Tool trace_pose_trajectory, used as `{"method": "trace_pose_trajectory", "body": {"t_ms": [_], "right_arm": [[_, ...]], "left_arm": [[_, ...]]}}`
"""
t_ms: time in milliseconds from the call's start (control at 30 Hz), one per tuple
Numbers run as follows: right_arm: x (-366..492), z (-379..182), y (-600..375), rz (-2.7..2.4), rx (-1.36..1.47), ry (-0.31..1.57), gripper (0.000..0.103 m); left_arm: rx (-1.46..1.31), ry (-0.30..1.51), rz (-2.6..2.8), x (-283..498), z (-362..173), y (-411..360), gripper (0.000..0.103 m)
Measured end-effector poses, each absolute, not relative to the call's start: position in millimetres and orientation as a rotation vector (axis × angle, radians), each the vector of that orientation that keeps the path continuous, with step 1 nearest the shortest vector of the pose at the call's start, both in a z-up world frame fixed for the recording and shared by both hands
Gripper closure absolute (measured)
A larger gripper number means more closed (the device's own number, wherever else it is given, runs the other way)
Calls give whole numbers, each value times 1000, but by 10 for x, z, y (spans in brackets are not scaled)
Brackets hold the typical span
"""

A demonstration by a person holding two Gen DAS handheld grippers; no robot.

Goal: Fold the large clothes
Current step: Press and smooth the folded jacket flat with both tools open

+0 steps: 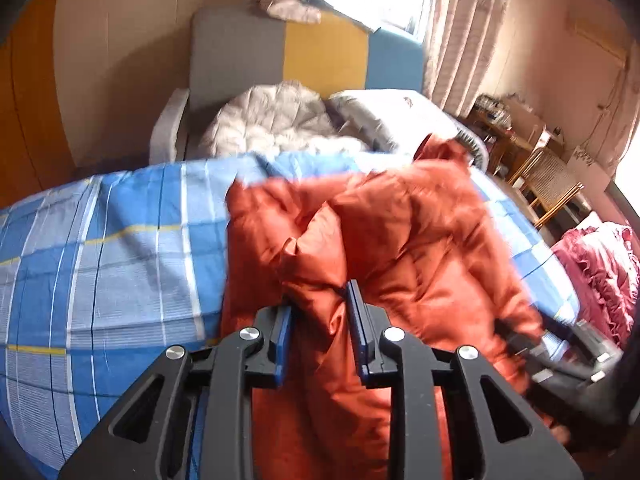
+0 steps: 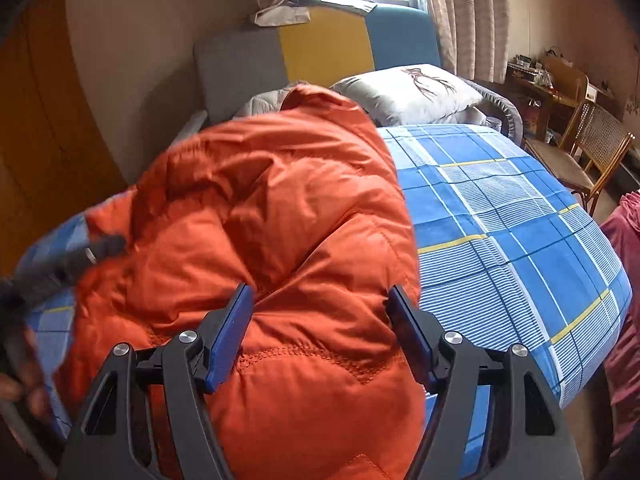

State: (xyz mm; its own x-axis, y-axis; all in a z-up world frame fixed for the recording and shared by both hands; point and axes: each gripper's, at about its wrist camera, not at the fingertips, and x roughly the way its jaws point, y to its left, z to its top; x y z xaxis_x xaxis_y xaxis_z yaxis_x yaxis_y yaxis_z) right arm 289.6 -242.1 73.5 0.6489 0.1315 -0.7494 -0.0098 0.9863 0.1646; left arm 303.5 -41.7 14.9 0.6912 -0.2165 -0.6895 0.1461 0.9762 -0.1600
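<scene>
- The left gripper (image 1: 320,312) had a bunched fold of the orange jacket (image 1: 400,232) between its blue pads, which pressed on the cloth at the near edge of the bed.
- The right gripper (image 2: 320,320) stood with its jaws wide over the jacket's (image 2: 280,208) quilted hem; the padding bulged up between the pads, and I could not tell whether they pressed it.
- The jacket lay heaped on the blue plaid sheet (image 1: 100,248), partly hanging over the near side.
- In the left wrist view the right gripper showed blurred at the jacket's right edge.
- Beyond the jacket sat a grey quilt (image 1: 272,120) and a pillow (image 2: 408,92).
- Behind them rose a grey, yellow and blue headboard (image 1: 320,52), with curtains (image 1: 460,32) and a cane chair (image 2: 592,148) further right.
</scene>
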Motion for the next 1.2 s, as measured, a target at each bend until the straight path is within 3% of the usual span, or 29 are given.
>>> {"method": "trace_pose_trajectory", "body": {"t_ms": [167, 433, 500, 600, 667, 700, 767, 933, 1200], "right_arm": [[2893, 665, -2392, 89, 116, 862, 33], [2881, 590, -2283, 107, 47, 866, 33], [2869, 580, -2252, 103, 37, 860, 33], [2842, 598, -2194, 96, 28, 855, 33], [2830, 598, -2186, 96, 26, 852, 33], [2831, 594, -2192, 95, 29, 853, 33], [2824, 597, -2196, 98, 41, 853, 33], [2830, 575, -2045, 118, -12, 861, 33], [2846, 445, -1900, 63, -27, 859, 32]], "left_arm": [[-43, 755, -236, 3162, 214, -649, 70], [-51, 667, -211, 2902, 391, -551, 72], [-63, 628, -252, 2890, 479, -579, 64], [-62, 641, -295, 3107, 491, -700, 64], [-41, 678, -298, 3266, 403, -778, 65], [-40, 713, -288, 3364, 293, -788, 72], [-38, 760, -265, 3443, 88, -761, 76], [-103, 773, -233, 3371, -395, -502, 76], [-172, 750, -225, 3322, -628, -411, 76]]}}
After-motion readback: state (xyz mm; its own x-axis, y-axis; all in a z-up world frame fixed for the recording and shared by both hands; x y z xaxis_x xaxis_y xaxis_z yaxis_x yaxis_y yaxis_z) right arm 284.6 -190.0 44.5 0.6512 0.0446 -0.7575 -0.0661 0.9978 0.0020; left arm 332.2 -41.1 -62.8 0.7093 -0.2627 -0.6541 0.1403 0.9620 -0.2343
